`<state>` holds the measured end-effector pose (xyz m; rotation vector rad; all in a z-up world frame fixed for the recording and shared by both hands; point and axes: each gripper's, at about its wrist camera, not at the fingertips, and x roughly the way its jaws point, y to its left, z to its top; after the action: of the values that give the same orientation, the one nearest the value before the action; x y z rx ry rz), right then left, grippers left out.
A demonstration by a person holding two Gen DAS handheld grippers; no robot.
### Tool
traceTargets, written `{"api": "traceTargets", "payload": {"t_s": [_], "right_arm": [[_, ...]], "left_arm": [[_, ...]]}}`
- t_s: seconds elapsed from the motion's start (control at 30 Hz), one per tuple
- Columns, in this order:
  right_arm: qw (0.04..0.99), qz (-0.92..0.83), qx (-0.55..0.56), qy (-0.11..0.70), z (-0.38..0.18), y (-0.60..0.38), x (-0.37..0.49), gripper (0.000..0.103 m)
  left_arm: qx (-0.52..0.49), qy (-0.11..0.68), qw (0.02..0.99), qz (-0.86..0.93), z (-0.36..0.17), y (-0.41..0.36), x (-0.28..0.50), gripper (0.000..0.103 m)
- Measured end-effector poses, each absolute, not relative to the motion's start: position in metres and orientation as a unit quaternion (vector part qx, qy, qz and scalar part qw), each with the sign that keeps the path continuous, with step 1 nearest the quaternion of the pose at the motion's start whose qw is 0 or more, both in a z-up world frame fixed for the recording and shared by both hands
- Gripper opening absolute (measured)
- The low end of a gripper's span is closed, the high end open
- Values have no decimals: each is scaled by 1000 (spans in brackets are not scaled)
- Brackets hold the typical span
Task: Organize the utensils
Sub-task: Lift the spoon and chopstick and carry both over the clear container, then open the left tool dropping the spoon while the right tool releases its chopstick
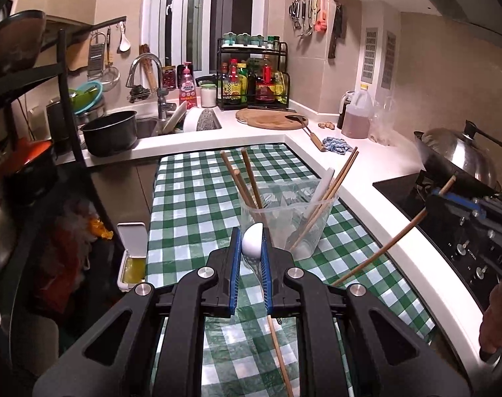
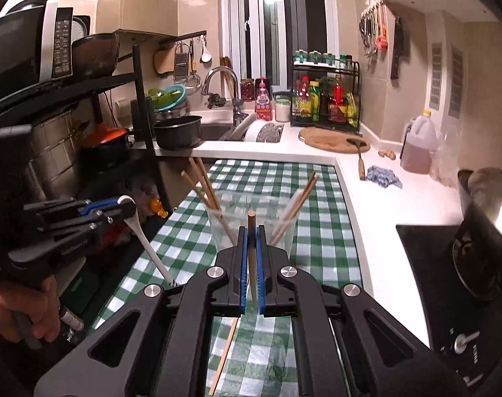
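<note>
Spoon [image 1: 252, 241] clenched in left fingers [image 1: 235, 258]; chopstick [image 2: 251, 251] in right; spoon handle visible only right view.

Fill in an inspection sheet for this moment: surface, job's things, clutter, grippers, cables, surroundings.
Surface: green checked tablecloth.
Job's things: clear cup holding chopsticks; one loose chopstick on the cloth.
Clutter: white lidded box at the cloth's left edge.
Grippers: left gripper shut on white spoon; right gripper shut on a brown chopstick.
Cables: nothing seen.
Surroundings: sink, cutting board, stove.
</note>
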<state>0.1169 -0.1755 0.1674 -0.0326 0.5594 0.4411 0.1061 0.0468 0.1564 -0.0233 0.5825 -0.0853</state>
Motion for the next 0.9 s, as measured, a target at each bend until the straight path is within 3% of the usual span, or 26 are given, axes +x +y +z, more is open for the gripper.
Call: {"api": "traceTargets", "payload": {"t_s": [0.47,0.9], "right_arm": [[953,229,-8,199,255,-173,166,5],[940,215,1,265,187,-155,235,5]], "left_arm": [[-41,195,978,-67,248,55,159,11],[36,244,967,-60,190,24,241,11]]}}
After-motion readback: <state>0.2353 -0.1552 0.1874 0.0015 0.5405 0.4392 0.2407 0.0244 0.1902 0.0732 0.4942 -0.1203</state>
